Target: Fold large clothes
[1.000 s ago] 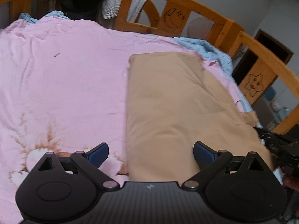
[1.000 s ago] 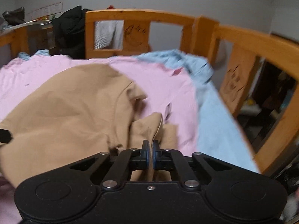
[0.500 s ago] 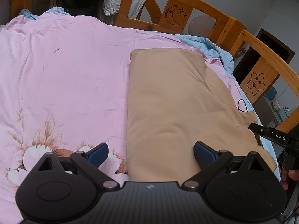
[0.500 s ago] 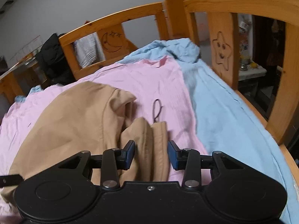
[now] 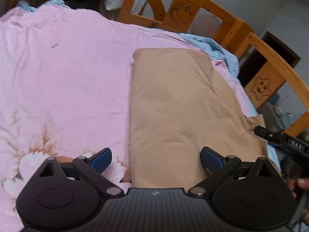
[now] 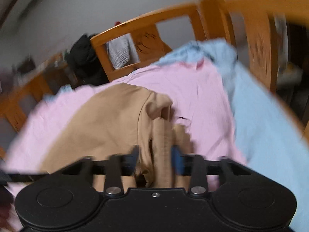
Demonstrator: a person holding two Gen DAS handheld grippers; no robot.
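Note:
A tan garment lies folded into a long rectangle on the pink sheet. My left gripper hovers wide open above its near end, its left finger over the sheet and its right finger over the cloth. In the right wrist view, the garment ends in a bunched sleeve fold. My right gripper is opening around that fold; the cloth stands between the jaws and the pads seem clear of it. The picture is blurred. One right finger shows at the garment's right corner.
A wooden bed rail with moon and star cut-outs runs round the far and right sides. A blue blanket covers the bed's right edge. Dark clothes and a grey cloth hang over the rail. A small dark loop lies beside the sleeve.
My right gripper, shut on the sleeve fold a second ago, has opened its jaws and rolled; the fold now sits loose between them. The left gripper has stayed open and barely moved.

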